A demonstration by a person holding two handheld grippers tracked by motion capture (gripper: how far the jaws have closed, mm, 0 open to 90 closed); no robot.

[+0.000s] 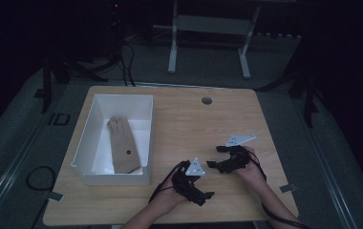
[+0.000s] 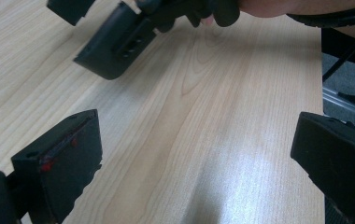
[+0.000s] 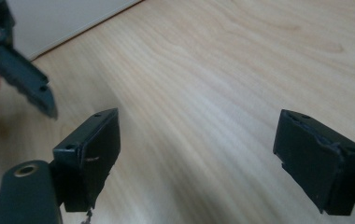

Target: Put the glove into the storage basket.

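Both jaws spread wide, the left hand-held gripper [image 1: 207,194] and right hand-held gripper [image 1: 216,156] hover empty over the bench [image 1: 194,124]; the tan glove [image 1: 122,144] lies inside the white box [image 1: 85,138], well apart.

1. The letters "ID" stand in dark print on the grey floor [image 1: 36,143], just left of the table's [image 1: 246,119] far left corner, as seen in the high view; they are dim but can be made out.
2. No other writing, brand, number or sign can be read in the high view: the white box [image 1: 86,138] and the glove [image 1: 122,148] in it bear no readable print.
3. The left gripper view and the right gripper view show no readable text.
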